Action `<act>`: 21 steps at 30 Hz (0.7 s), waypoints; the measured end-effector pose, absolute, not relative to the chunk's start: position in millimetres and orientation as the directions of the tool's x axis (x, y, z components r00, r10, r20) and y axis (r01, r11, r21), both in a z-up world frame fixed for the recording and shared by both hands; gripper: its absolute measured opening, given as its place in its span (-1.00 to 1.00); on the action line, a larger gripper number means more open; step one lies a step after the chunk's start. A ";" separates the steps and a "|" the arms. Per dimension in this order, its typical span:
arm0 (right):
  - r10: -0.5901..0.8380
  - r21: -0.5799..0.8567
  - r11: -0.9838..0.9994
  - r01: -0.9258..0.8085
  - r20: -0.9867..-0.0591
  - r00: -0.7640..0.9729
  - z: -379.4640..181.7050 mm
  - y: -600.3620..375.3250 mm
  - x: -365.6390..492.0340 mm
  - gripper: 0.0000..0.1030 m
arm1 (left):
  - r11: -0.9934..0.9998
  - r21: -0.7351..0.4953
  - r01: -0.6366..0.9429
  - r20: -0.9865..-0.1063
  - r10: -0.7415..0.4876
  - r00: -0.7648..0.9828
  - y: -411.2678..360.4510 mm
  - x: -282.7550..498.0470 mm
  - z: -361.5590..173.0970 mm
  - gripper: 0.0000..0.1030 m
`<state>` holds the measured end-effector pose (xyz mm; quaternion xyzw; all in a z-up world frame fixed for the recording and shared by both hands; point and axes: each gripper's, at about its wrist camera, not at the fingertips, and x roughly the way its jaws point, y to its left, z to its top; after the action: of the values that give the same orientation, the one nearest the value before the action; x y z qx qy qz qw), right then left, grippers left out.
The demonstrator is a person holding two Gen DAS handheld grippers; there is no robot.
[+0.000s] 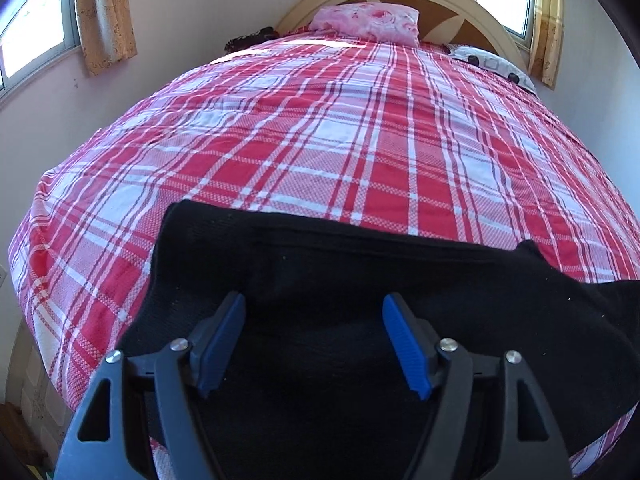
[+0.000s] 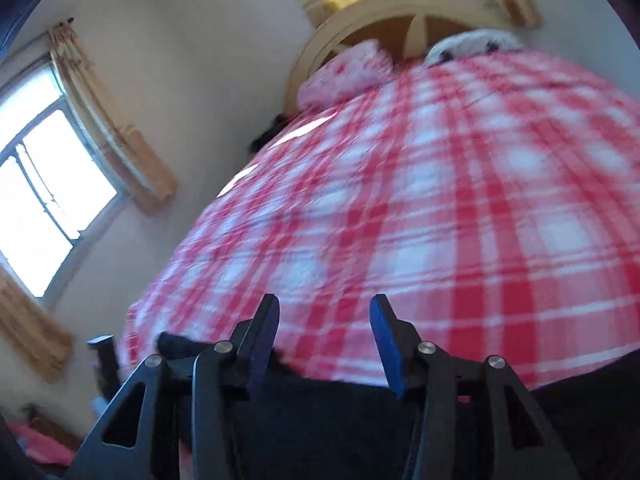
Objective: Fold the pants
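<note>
Black pants (image 1: 360,276) lie folded flat at the near end of the bed, on the red and white plaid cover (image 1: 320,140). My left gripper (image 1: 314,304) is open and empty, hovering just above the pants with its blue pads (image 1: 404,340) apart. In the right wrist view the picture is blurred. My right gripper (image 2: 324,308) is open and empty above the near edge of the black pants (image 2: 320,420), which fill the bottom of that view. The left end of the pants (image 2: 176,344) shows beside the left finger.
A pink floral pillow (image 1: 366,22) and a white dotted pillow (image 1: 494,64) lie at the curved wooden headboard (image 1: 460,4). Windows with yellow curtains (image 1: 104,16) are on the left wall and behind the headboard. The bed's left edge (image 1: 24,264) drops to the floor.
</note>
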<state>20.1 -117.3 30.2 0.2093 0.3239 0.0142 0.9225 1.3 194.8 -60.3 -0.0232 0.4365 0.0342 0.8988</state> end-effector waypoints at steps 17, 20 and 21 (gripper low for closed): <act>-0.529 -0.287 0.780 0.556 -0.776 0.342 -29.7 -320.5 -3.8 -0.04 | 0.995 -0.014 -0.101 -0.795 0.051 0.605 194.3 2.5 -61.5 0.48; -0.545 -0.336 0.785 0.521 -0.775 0.321 -36.3 -321.0 7.2 -0.24 | 0.995 -0.012 -0.099 -0.797 0.051 0.602 194.2 3.9 -62.4 0.49; -0.529 -0.326 0.794 0.514 -0.787 0.318 -33.9 -321.1 8.1 -0.77 | 0.995 -0.013 -0.100 -0.797 0.050 0.602 194.1 4.0 -62.3 0.49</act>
<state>8.1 -321.1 -33.9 -0.0077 0.4876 -0.3211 0.8118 4.0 194.1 -62.3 -0.0279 0.4442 0.0418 0.8945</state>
